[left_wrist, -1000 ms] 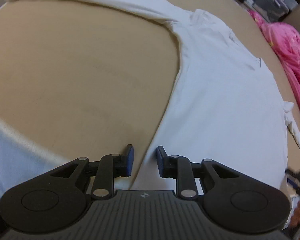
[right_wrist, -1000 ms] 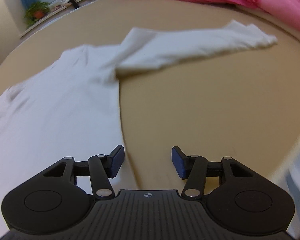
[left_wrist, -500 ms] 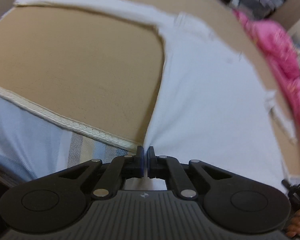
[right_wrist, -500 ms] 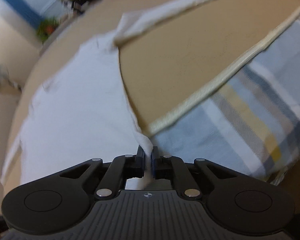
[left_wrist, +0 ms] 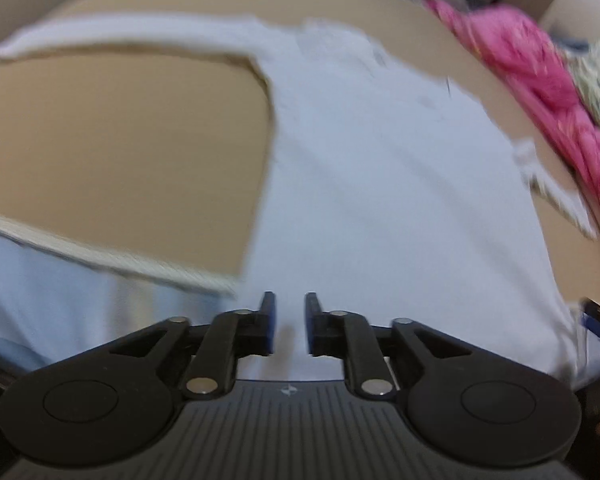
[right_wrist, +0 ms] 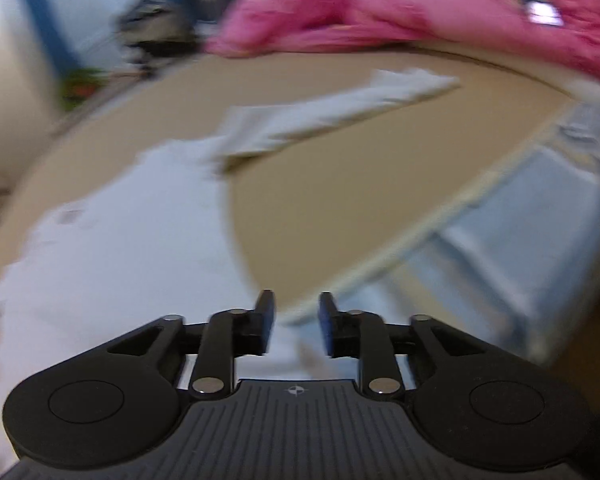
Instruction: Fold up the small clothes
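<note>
A white long-sleeved cotton shirt [left_wrist: 380, 184] lies spread flat on a tan board-like surface [left_wrist: 132, 140], its hem reaching the near edge just in front of both tools. In the left wrist view the left gripper [left_wrist: 288, 324] sits at 6 o'clock with its blue-padded fingers [left_wrist: 269, 322] spread apart over the shirt's hem, nothing between them. One sleeve stretches away toward 10 o'clock. A crumpled bright pink fabric [left_wrist: 540, 80] lies along the far side toward 2 o'clock. A pale blue checked cloth [left_wrist: 60, 288] shows below the tan surface's cream-piped edge at 8 o'clock.

In the right wrist view the right gripper [right_wrist: 294, 326] also has its fingers [right_wrist: 265, 324] spread, hovering at the shirt's corner [right_wrist: 120, 260] with nothing pinched. The other sleeve [right_wrist: 340, 112] runs toward 1 o'clock, with the pink fabric [right_wrist: 380, 12] beyond it at 12 o'clock. Both views are motion-blurred.
</note>
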The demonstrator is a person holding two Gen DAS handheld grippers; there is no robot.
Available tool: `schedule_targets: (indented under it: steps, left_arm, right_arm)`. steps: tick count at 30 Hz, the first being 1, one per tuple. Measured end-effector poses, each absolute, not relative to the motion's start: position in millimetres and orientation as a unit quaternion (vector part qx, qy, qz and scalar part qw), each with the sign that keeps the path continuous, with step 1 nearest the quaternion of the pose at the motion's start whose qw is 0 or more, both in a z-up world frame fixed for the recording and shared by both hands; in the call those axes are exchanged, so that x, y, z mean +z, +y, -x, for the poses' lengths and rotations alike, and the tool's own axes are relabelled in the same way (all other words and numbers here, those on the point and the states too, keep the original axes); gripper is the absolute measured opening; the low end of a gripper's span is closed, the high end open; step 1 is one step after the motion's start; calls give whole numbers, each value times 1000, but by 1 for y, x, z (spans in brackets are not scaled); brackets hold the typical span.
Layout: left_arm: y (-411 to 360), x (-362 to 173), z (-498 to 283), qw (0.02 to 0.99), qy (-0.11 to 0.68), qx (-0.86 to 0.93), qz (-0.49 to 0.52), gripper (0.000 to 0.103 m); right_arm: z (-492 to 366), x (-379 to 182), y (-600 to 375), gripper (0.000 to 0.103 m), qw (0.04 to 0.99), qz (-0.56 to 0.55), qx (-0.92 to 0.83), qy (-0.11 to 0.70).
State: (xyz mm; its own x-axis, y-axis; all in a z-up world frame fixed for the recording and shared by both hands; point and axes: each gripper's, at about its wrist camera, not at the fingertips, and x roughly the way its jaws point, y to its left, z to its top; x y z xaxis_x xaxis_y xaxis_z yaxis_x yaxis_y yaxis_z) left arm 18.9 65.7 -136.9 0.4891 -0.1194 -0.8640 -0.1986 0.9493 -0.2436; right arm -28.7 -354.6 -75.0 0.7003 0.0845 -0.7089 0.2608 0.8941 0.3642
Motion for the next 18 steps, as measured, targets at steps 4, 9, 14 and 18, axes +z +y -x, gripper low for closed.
schedule_targets:
  steps: [4,9,14,18]
  left_arm:
    - [45,-158,-32,823,556,43,110,36]
    - [39,-120,-28,882,461,73,60,58]
    - [45,-104,-36,897,426,103,55,60]
    - [46,-102,-32,897,424,113,55,61]
  right_arm:
    - [6,-122,-338,34,843,-195,-50,498]
    - [8,-78,-331,37,899,-176,-59,396]
    - [-3,-20,-327,44,944,-143,-31,297]
    - [-12,28,-342,61,972,-87,1,218]
